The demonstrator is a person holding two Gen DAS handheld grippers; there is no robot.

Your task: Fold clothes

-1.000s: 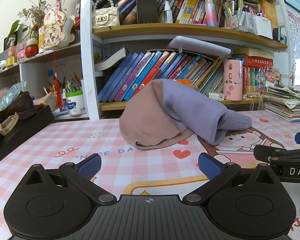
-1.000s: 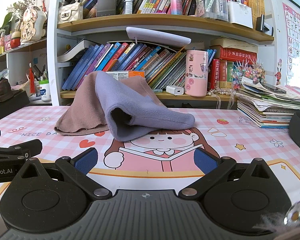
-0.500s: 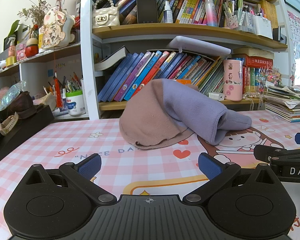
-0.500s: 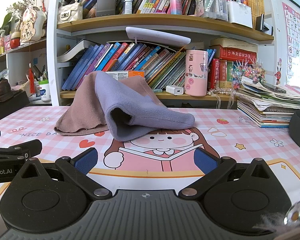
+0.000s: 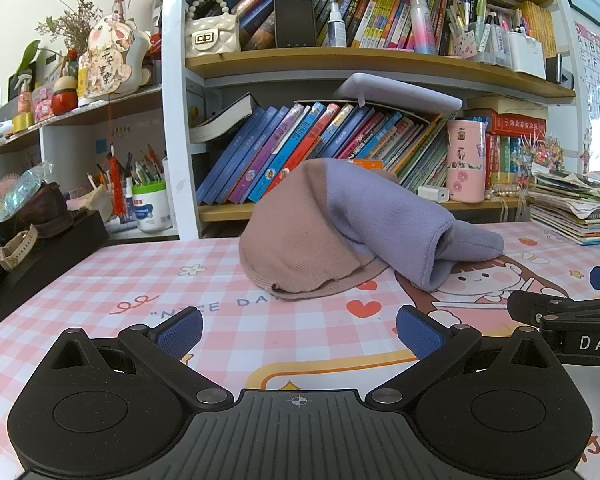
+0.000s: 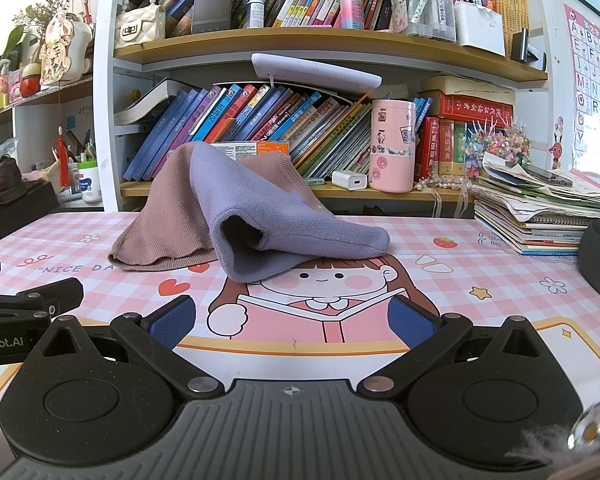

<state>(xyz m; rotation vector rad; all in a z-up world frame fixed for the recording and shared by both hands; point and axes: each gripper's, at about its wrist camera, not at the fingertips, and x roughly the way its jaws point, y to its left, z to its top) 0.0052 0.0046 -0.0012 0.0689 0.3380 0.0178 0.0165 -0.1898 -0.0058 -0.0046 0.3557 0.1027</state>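
So this is basically the pre-grab stage imo, folding hasn't started. The garment (image 5: 340,236) is a two-tone knit thing, dusty pink body w/ a lavender sleeve flopped over it, sitting in a crumpled tent-shaped heap toward the back edge of the desk (image 5: 112,280), just in front of the bookshelf (image 5: 340,60). Sleeve cuff opening faces the front right, you can see right into it from the right wrist view.

Both tools are hanging back near the front edge, well apart from the cloth. Left gripper (image 5: 298,330) has its blue pads spread wide, nothing between them. Right gripper (image 6: 292,320) same deal, fingers wide apart and empty. They sit side by side, each one's tip pokes into the other's cam view.

Next move, my guess: gotta spread the thing flat before any fold is possible. Prob go forward w/ both, left pinches the pink hem edge lying on the desk, right pinches the lavender cuff, then pull apart + lay it out. Tricky bit is nipping only one layer of hem, since it's bunched and the knit looks soft and stretchy. Can't tell where collar or the other sleeve is, hidden in the heap.
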